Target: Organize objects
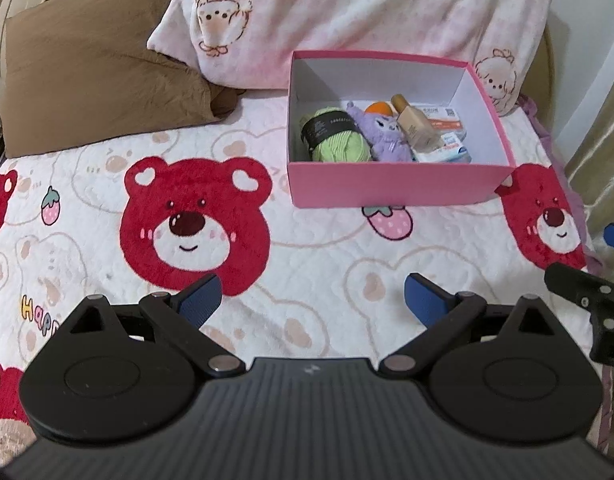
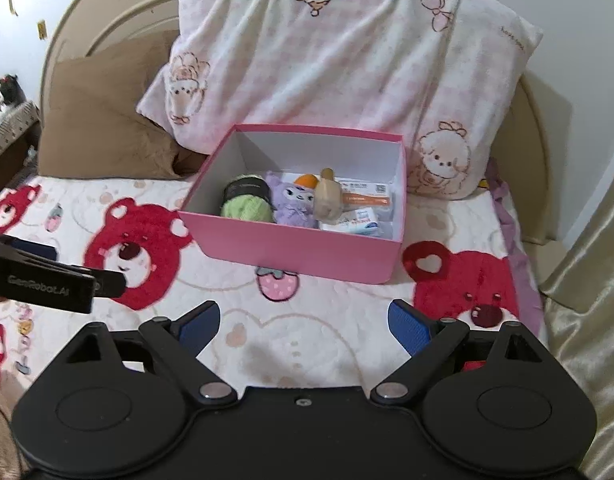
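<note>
While the left gripper (image 1: 313, 300) is hovering over the bedspread (image 1: 307, 248) with fingers spread and empty, the pink box (image 1: 395, 184) is sitting ahead — yarn (image 1: 339, 142), purple toy (image 1: 385, 134) and bottle (image 1: 413, 124) inside — and the right gripper (image 2: 305, 326) is gaping empty too.

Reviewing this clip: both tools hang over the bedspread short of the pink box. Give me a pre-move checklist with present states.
1. Left tool open, nothing between its pads: ok.
2. Right tool open, nothing between its pads: ok.
3. Pink box upright on the bedspread, top open: ok.
4. Green yarn, purple plush, beige bottle and packets lie inside the box: ok.
5. No loose objects on the visible bedspread: ok.
6. Box's left half free for more items: ok.
</note>
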